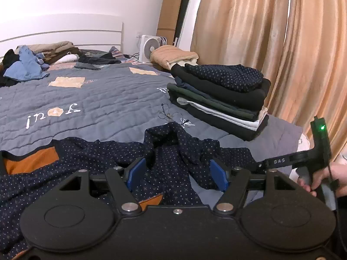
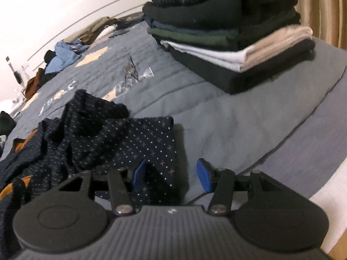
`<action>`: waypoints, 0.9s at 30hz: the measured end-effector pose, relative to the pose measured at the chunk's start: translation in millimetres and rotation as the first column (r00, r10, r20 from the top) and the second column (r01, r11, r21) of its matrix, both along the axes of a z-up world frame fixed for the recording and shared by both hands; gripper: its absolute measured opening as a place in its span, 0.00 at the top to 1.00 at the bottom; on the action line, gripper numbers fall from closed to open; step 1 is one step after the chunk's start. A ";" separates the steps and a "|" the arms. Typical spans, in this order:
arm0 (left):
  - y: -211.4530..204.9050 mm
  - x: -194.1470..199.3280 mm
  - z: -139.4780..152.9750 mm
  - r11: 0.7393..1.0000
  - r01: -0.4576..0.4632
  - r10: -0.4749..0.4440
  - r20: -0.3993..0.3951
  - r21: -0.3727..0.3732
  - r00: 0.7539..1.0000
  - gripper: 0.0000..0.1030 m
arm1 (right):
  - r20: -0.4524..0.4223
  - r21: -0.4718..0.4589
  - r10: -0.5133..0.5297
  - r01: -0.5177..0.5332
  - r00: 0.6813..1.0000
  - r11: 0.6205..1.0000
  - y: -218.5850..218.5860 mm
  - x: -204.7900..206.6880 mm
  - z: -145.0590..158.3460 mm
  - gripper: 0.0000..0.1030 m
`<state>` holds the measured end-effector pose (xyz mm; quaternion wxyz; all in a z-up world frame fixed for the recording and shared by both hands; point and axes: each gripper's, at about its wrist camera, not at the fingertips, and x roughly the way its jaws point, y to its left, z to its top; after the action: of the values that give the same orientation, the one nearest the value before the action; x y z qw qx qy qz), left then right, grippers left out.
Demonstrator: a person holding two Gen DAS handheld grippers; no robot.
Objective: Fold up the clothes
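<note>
Left hand-held gripper (image 1: 177,174) and right hand-held gripper (image 2: 171,175) both released, blue pads spread over crumpled navy dotted garment (image 1: 91,158) with orange lining, lying on quilted grey bed (image 1: 104,99) beside folded stack (image 1: 221,99).

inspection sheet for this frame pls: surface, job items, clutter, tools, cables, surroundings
Surface: grey quilt on a bed.
Job's things: dotted navy garment crumpled near both tools; folded stack at the bed's right edge.
Clutter: unfolded clothes pile by the headboard; tan knit behind the stack.
Grippers: left tool open over the garment; right tool open at its edge.
Cables: dark cord by the fan.
Surroundings: peach curtains, white wall.
</note>
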<state>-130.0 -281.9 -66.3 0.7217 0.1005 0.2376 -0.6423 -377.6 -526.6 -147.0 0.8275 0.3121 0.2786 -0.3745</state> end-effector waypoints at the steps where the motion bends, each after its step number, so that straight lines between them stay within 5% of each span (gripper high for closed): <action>1: 0.2 0.7 0.0 1.000 -0.001 0.001 -0.002 0.000 1.000 0.37 | -0.004 -0.003 0.006 -0.006 1.000 1.000 0.1 1.3 -1.6 0.58; 2: 0.5 1.1 0.2 1.000 -0.003 0.003 0.001 0.003 1.000 0.37 | -0.004 -0.002 0.009 -0.009 1.000 1.000 0.0 2.2 -3.0 0.66; 3: 1.4 1.5 1.1 1.000 -0.004 0.004 0.005 0.005 1.000 0.37 | 0.004 0.013 0.009 -0.009 1.000 1.000 -1.0 1.9 -3.5 0.87; 5: 2.5 3.7 1.9 1.000 -0.012 0.011 0.006 0.004 1.000 0.37 | 0.039 0.025 -0.008 0.007 0.999 1.000 -2.7 -2.9 0.5 0.92; 11: 9.3 13.3 7.1 0.999 -0.040 0.040 -0.007 -0.013 0.999 0.37 | 0.193 -0.048 -0.143 0.155 0.971 0.987 -13.7 -39.8 42.6 0.95; 17: 12.3 16.4 9.9 0.999 -0.047 0.047 -0.013 -0.023 0.999 0.37 | 0.246 -0.224 -0.292 0.347 0.924 0.911 -40.2 -95.4 102.8 0.95; 21: 11.2 15.5 9.1 0.999 -0.044 0.044 -0.014 -0.019 0.999 0.37 | 0.241 -0.304 -0.345 0.408 0.907 0.861 -66.4 -115.6 133.5 0.95; 27: 9.2 14.7 4.3 0.999 -0.044 0.044 -0.002 0.001 0.999 0.37 | 0.226 -0.294 -0.396 0.450 0.890 0.843 -101.7 -120.1 139.0 1.00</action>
<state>-115.3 -272.7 -62.0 0.7354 0.0952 0.2408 -0.6262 -497.7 -628.3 -8.0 0.7844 0.2473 0.0681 -0.5648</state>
